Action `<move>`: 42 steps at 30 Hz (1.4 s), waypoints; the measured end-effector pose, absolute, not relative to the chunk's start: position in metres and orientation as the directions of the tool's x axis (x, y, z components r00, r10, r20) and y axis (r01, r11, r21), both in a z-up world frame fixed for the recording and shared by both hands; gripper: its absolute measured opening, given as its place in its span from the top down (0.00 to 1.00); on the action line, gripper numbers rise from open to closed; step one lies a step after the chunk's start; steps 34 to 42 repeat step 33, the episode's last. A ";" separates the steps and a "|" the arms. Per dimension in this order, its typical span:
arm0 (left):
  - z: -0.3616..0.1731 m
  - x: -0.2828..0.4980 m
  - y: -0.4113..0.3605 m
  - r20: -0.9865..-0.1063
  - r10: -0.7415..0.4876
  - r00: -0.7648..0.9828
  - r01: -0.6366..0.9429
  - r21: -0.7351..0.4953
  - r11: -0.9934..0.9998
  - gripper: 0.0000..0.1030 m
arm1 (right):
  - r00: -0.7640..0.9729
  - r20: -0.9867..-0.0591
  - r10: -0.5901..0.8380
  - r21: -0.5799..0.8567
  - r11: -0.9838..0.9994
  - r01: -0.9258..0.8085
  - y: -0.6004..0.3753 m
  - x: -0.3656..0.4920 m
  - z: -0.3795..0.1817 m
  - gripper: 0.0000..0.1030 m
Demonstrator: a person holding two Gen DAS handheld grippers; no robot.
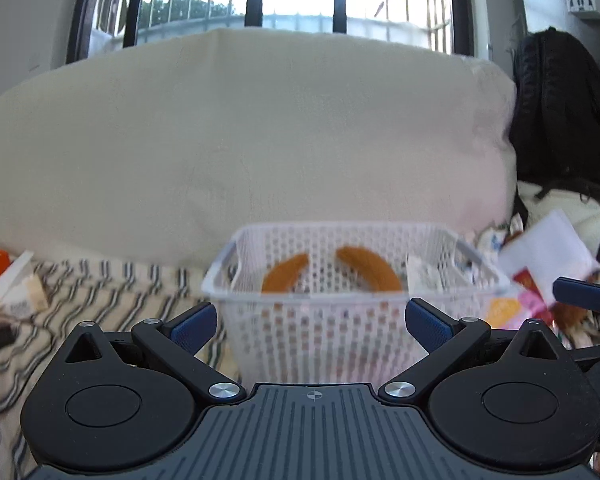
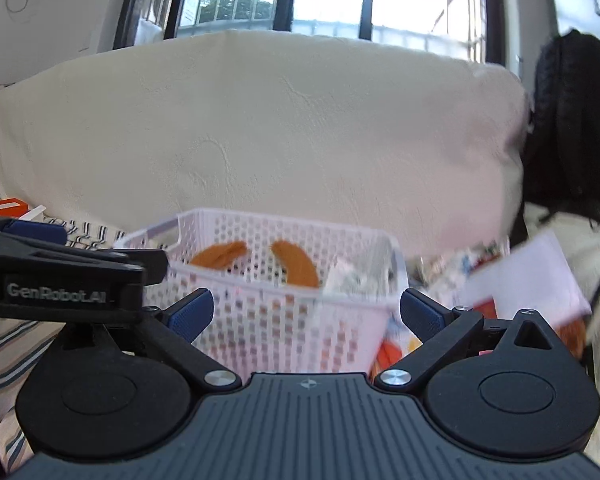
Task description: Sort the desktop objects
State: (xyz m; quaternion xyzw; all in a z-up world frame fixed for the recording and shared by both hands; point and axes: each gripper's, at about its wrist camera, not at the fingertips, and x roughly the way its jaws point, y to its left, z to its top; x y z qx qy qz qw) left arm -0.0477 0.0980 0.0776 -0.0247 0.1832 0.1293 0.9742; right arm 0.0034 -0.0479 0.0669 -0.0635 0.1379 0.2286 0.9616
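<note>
A white perforated plastic basket (image 1: 320, 336) stands on a striped cloth straight ahead; it also shows in the right wrist view (image 2: 284, 320). An orange curved headband (image 1: 364, 268) and some white packets lie inside it; the headband shows too in the right wrist view (image 2: 296, 266). My left gripper (image 1: 310, 326) is open and empty, its blue-padded fingers spread just before the basket's near wall. My right gripper (image 2: 306, 316) is open and empty, also facing the basket. The left gripper's body (image 2: 60, 280) crosses the right wrist view at the left.
A large cream cushion (image 1: 240, 140) rises behind the basket. Colourful packets and a white paper (image 1: 540, 256) lie to the right. An orange box and a small carton (image 1: 16, 288) sit at the left. A black backpack (image 1: 560, 112) leans at the right.
</note>
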 end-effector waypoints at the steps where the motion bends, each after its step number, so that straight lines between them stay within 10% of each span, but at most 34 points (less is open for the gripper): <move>1: 0.074 -0.054 0.095 -0.365 0.247 0.897 -0.265 0.003 0.964 0.00 | 0.858 -0.295 0.421 -0.047 0.890 -0.453 -0.052 -0.001 0.063 0.03; 42: 0.073 -0.072 0.089 -0.359 0.309 0.881 -0.322 0.026 0.947 0.00 | 0.866 -0.288 0.410 -0.026 0.900 -0.435 -0.057 -0.023 0.054 0.01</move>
